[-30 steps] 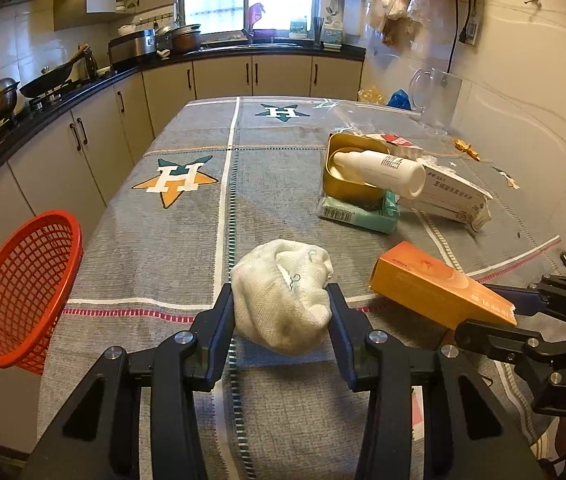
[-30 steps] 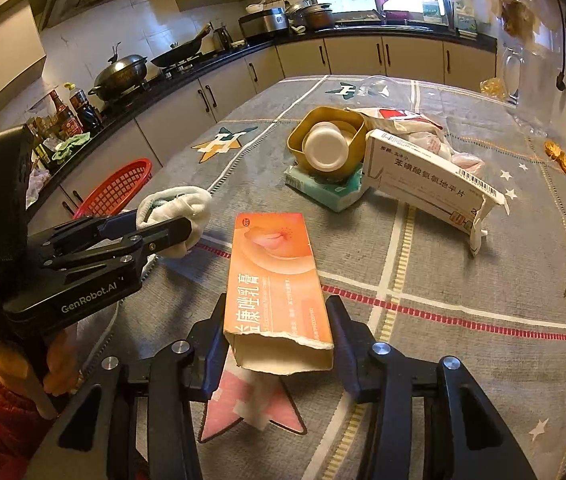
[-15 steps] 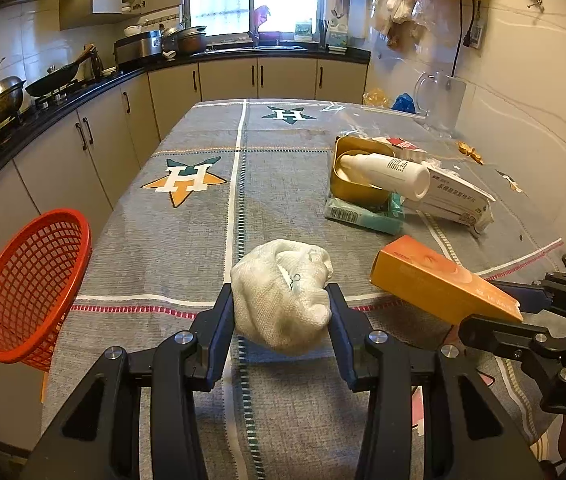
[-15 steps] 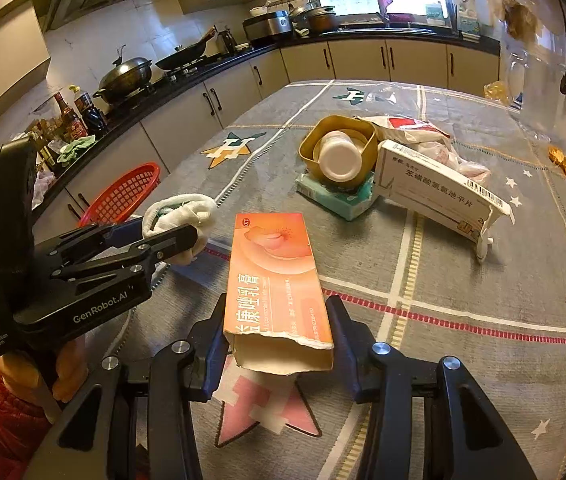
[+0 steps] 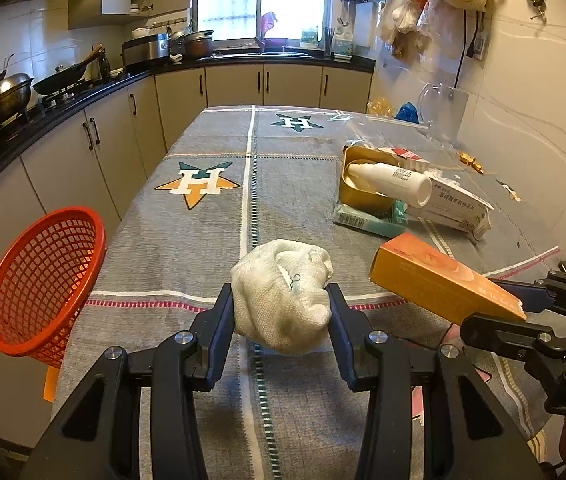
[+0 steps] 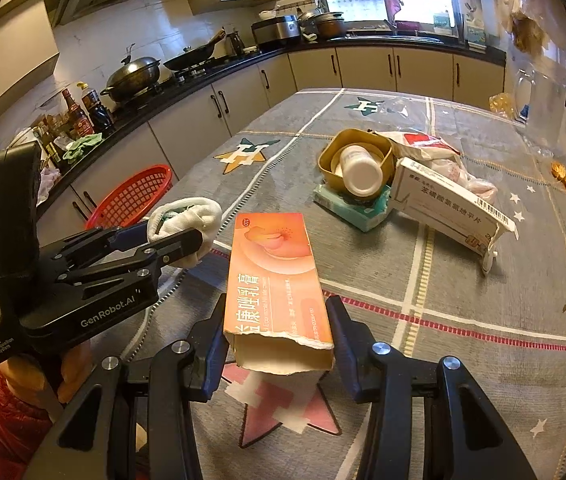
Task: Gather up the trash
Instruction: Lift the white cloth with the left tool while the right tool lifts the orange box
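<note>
The left gripper (image 5: 281,312) is clamping a crumpled white cloth wad (image 5: 281,292) between its two fingers, holding it above the grey star-patterned tablecloth (image 5: 219,240). The right gripper (image 6: 279,340) is squeezing an orange carton (image 6: 275,280) by its torn open end, the box sticking out forward toward 12 o'clock.

In the left wrist view, the red mesh basket (image 5: 43,280) is sitting off the table edge at 9 o'clock, tilted with its mouth toward the table. At 1 o'clock from the wad, more trash is lying in a pile: a white bottle (image 5: 391,182) resting in a gold tin (image 5: 359,196), on top of a teal packet (image 5: 367,220), with a white medicine box (image 5: 459,208) touching them on the far side.
</note>
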Available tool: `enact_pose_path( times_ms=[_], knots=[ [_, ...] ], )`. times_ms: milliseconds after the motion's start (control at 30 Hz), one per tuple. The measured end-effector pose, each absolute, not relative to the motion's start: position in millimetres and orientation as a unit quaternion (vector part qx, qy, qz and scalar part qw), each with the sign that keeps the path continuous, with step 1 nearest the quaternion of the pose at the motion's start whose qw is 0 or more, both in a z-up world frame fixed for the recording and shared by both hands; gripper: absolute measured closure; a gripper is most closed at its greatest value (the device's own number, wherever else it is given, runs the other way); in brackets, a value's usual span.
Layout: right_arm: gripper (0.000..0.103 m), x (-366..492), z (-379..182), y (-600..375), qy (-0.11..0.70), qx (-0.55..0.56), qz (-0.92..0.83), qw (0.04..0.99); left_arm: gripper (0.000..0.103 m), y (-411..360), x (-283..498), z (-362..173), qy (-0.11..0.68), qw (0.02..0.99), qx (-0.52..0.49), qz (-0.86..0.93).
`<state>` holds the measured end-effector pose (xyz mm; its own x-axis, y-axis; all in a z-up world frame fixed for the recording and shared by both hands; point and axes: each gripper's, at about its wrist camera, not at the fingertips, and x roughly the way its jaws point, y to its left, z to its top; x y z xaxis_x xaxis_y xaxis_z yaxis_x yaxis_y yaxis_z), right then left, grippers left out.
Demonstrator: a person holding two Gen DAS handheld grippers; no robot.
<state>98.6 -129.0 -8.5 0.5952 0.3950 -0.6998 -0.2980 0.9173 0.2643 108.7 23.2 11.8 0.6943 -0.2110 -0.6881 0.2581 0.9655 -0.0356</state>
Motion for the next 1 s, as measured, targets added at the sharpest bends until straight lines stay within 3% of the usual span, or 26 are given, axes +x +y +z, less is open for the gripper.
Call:
enact_pose_path(
  times_ms=[1000],
  knots=[
    [0.052,123,14,-69,0.401,0.021,0.232,0.886,0.060,92,112,25,0.349,0.933,-0.017,-0.080]
  ],
)
